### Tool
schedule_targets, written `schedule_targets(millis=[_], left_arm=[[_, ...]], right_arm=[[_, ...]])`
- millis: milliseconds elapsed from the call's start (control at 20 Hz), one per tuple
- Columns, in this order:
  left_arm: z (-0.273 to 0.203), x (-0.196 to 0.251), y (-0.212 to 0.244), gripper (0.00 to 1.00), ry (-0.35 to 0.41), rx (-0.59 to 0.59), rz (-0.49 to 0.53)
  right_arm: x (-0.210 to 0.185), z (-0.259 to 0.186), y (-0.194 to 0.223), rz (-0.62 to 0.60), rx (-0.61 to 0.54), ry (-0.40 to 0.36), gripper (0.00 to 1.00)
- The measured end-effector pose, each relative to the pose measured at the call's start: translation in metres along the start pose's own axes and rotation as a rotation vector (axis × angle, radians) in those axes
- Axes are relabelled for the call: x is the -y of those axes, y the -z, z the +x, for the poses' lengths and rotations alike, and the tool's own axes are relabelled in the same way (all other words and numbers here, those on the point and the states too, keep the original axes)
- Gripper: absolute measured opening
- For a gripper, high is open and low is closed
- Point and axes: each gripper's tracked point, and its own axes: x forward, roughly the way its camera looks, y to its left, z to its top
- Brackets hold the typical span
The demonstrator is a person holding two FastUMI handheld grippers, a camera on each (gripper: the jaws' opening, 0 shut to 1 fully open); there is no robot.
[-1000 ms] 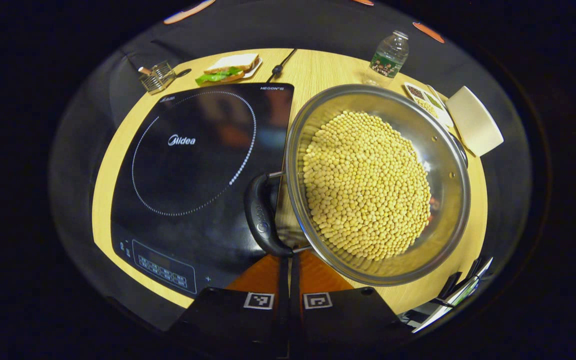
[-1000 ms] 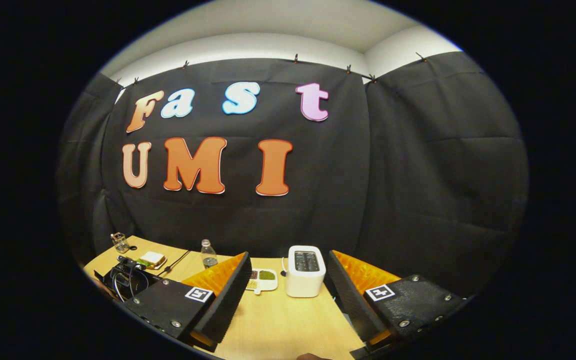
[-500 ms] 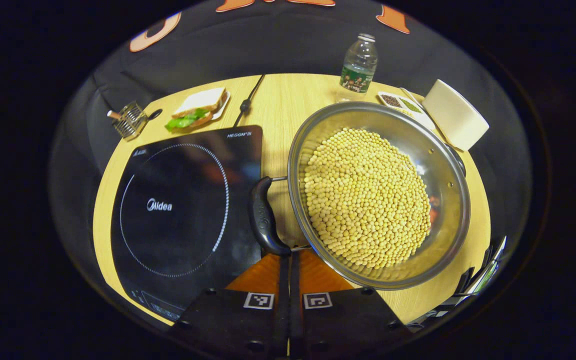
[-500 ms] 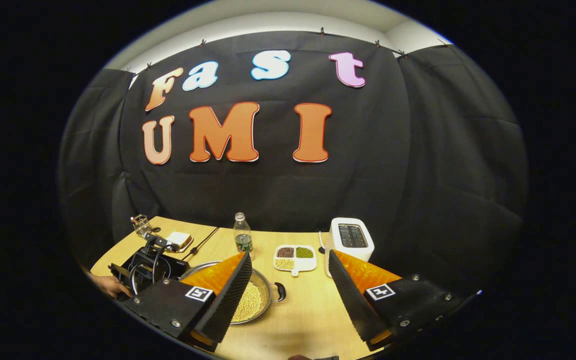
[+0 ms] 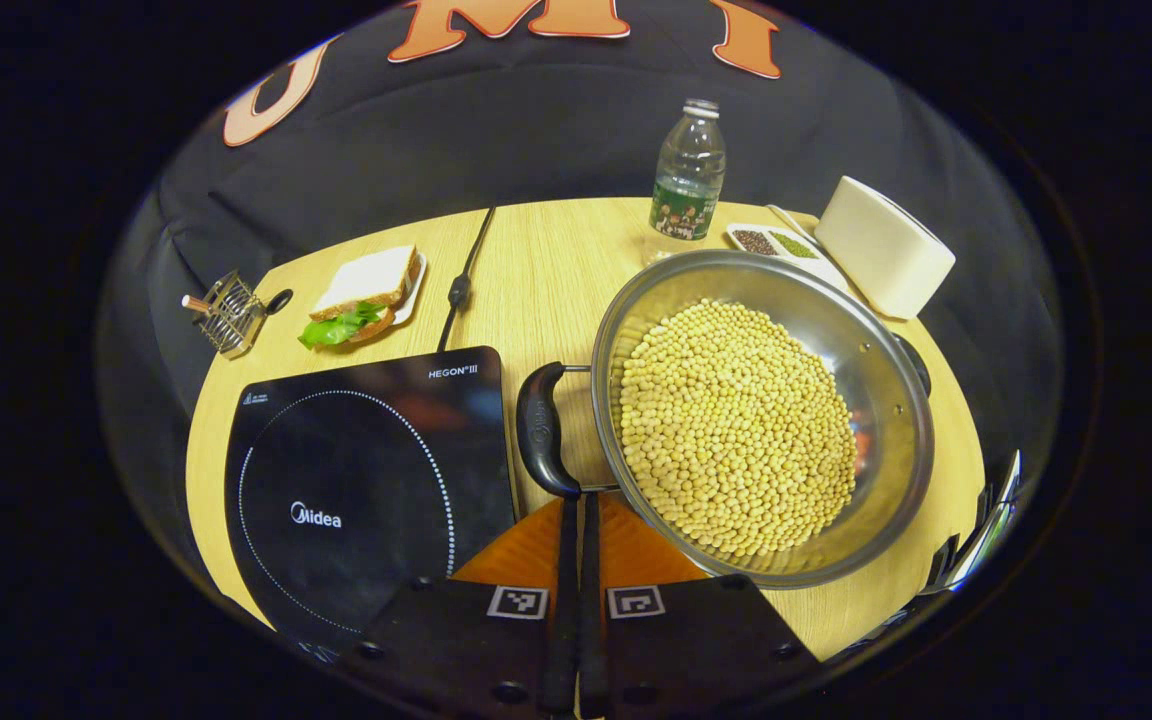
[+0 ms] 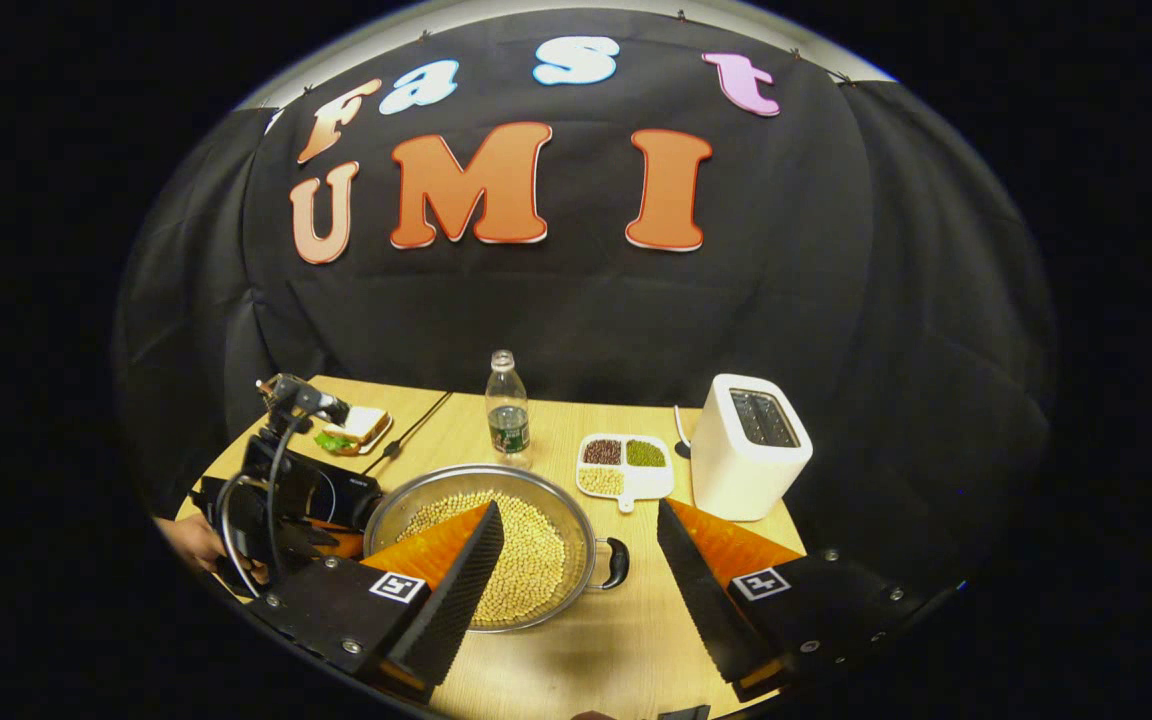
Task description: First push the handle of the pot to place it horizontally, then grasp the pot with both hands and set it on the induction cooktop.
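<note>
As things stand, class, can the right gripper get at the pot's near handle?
Probably yes: the right gripper is open, and only bare table lies between it and the handle of the pot.

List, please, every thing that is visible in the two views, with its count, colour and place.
pot: one, steel, full of yellow beans, right of cooktop
pot handles: two, black
induction cooktop: one, black, table's left
sandwich: one, white with green leaf, behind cooktop
wire holder: one, metal, far left
bottle: one, clear, behind pot
divided dish: one, white, beside toaster
toaster: one, white, right
table: one, light wood
left gripper: shut, by near handle
right gripper: open, above table
</note>
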Motion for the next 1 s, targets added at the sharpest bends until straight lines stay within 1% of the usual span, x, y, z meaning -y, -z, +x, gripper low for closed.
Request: schedule_targets(millis=[50, 150, 200, 250, 350, 400, 500, 650, 750, 900, 950, 1000], left_arm=[[-0.008, -0.005, -0.006, 0.21, -0.01, 0.034, 0.006], [-0.021, -0.004, -0.016, 0.47, 0.026, 0.092, -0.004], [-0.025, -0.001, -0.019, 0.6, 0.057, 0.113, -0.021], [-0.028, -0.002, -0.023, 0.73, 0.073, 0.131, -0.045], [-0.027, -0.009, -0.03, 0.99, 0.089, 0.143, -0.102], [-0.025, -0.011, -0.036, 0.98, 0.09, 0.153, -0.119], [-0.016, -0.01, -0.046, 0.98, 0.095, 0.158, -0.14], [0.008, 0.006, -0.048, 0.98, 0.131, 0.125, -0.12], [0.023, 0.004, -0.05, 0.98, 0.114, 0.117, -0.112], [0.039, 0.007, -0.047, 0.97, 0.119, 0.094, -0.118], [0.041, 0.009, -0.048, 0.99, 0.118, 0.091, -0.119], [0.044, 0.009, -0.051, 0.99, 0.123, 0.104, -0.116]], right_arm=[[-0.001, 0.008, 0.008, -0.002, -0.024, 0.0, 0.96], [-0.003, 0.024, 0.023, -0.008, -0.075, 0.002, 0.96], [-0.004, 0.032, 0.03, -0.009, -0.097, 0.004, 0.96], [-0.005, 0.04, 0.035, -0.008, -0.114, 0.004, 0.96], [-0.003, 0.055, 0.046, -0.005, -0.149, 0.014, 0.96], [-0.002, 0.061, 0.05, -0.002, -0.167, 0.02, 0.96], [0.001, 0.073, 0.06, 0.008, -0.197, 0.032, 0.96], [0.009, 0.092, 0.076, 0.02, -0.243, 0.058, 0.96], [0.014, 0.103, 0.085, 0.028, -0.272, 0.072, 0.96], [0.021, 0.118, 0.099, 0.039, -0.315, 0.094, 0.96], [0.023, 0.122, 0.107, 0.047, -0.339, 0.102, 0.96], [0.024, 0.125, 0.112, 0.058, -0.357, 0.106, 0.96]])
